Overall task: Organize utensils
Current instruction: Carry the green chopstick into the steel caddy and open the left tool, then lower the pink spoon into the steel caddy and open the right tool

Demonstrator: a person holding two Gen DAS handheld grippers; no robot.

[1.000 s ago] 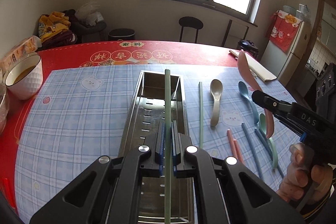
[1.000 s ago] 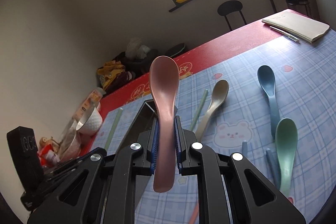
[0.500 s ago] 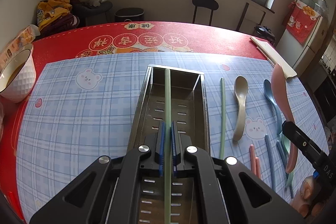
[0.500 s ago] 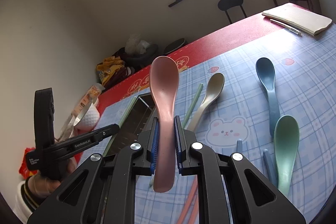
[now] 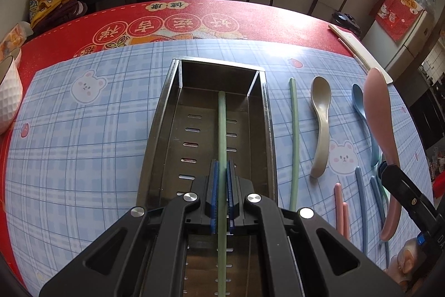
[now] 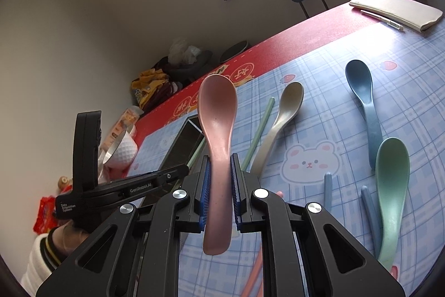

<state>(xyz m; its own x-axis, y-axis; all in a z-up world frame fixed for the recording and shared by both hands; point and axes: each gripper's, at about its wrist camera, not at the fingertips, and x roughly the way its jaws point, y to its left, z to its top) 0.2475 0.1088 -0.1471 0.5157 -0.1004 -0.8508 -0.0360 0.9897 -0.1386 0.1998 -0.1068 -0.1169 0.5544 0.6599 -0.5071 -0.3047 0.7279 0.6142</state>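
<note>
On the table [image 5: 55, 146], over a blue plaid mat printed with bear faces, sits a long stainless steel tray [image 5: 267, 113] with slotted drain holes in its floor. The left gripper [image 5: 221, 196] has its blue ribbed fingers [image 5: 213, 194] closed on a thin matte green chopstick [image 5: 221, 130], which runs straight ahead between them, lengthwise over the tray's middle. The right gripper [image 6: 219, 196] pinches the handle of a matte pink spoon [image 6: 218, 118] between its fingers [image 6: 205, 194], bowl up and forward, held above the mat. Seen from the right wrist, the left gripper's black side reads "GenRobot.AI" and "Data Acquisition System". Lying on the mat beside the tray are a second green chopstick [image 5: 293, 135], a beige spoon [image 5: 321, 124], a blue spoon [image 6: 363, 99], a green spoon [image 6: 390, 191], and pink and blue chopsticks. Large Chinese characters in circles mark the red tablecloth [image 5: 278, 21].
</note>
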